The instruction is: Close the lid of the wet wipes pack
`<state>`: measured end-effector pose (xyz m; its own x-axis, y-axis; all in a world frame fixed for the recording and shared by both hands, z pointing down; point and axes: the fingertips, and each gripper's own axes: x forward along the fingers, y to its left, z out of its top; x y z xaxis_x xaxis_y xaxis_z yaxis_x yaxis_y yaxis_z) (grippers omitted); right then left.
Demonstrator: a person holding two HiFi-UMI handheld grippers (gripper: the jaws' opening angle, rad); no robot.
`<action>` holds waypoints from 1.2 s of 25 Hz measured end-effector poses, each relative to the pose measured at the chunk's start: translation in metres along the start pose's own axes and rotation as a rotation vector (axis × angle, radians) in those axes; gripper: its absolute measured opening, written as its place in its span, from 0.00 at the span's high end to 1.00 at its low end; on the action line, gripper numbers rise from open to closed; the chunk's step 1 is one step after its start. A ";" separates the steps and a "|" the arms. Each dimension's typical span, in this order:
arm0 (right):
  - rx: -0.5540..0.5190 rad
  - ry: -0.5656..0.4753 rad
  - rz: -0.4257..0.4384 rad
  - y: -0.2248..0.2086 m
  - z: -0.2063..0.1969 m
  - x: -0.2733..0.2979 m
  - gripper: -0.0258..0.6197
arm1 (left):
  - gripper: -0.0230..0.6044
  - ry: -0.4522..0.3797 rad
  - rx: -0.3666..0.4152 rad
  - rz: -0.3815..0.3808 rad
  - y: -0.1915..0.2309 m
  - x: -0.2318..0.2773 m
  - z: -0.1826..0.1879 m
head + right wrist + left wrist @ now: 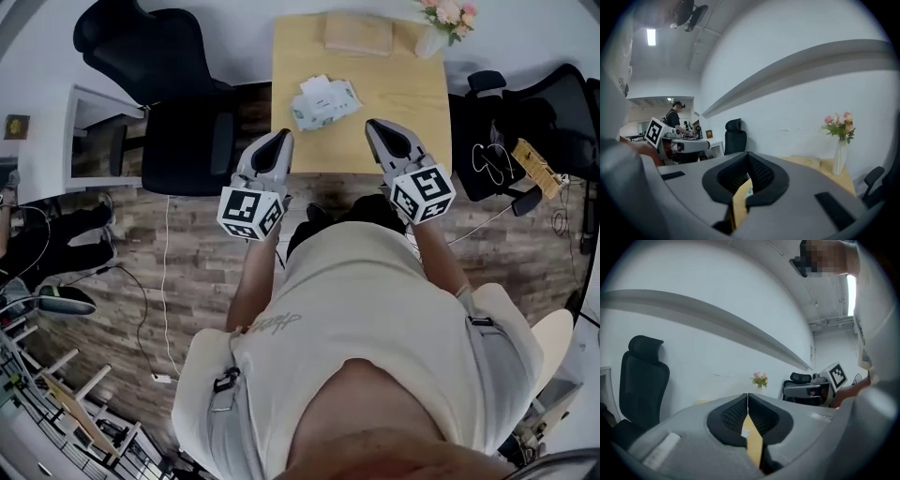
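Left gripper (277, 142): held over the near edge of the bench (394, 84), its fingers (731, 416) pressed together at the tips with nothing between them.
Right gripper (379, 131): level with the left one and a little to its right, its fingers (764, 174) likewise closed tip to tip and empty.
Wet wipes pack (324, 101): lay skewed on the bench just beyond the two grippers and roughly between them, touching neither.
Lid: a white piece stood up from the pack's top face. It was probably the open flap, or a wipe poking out, but was too small to tell.
Handling: the pack looked light, soft and squashy. Its film wrapper was likely slick, so it would probably slide under a one-sided push, and the lid was probably its only stiff part.
Where to take hold: one gripper could steady the pack's body at an end while the other's closed tips pressed the flap flat.
Contents: presumably moist wipes, though none were clearly seen.
Far edge: a flat tan item (358, 35) — box or folded cloth, unclear — sat there, with a white vase (431, 42) of pink flowers (448, 13) at the far right corner.
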<state>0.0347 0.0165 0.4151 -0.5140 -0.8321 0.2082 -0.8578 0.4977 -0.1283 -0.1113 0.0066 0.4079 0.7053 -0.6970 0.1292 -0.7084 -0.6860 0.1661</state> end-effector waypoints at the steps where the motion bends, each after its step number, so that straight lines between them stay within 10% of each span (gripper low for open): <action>1: -0.007 0.011 0.008 0.005 -0.001 0.004 0.96 | 0.94 0.005 -0.011 0.001 0.005 0.000 -0.004; 7: -0.041 0.062 0.019 -0.003 -0.003 0.023 0.96 | 0.94 0.032 -0.060 0.010 0.026 0.013 -0.022; 30: 0.013 0.135 0.139 -0.150 -0.035 0.106 0.96 | 0.94 0.217 0.178 0.016 0.029 0.181 -0.001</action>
<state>0.1090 -0.1378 0.4900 -0.6238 -0.7150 0.3156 -0.7790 0.6015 -0.1770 -0.0036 -0.1391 0.4374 0.6701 -0.6599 0.3398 -0.6993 -0.7148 -0.0093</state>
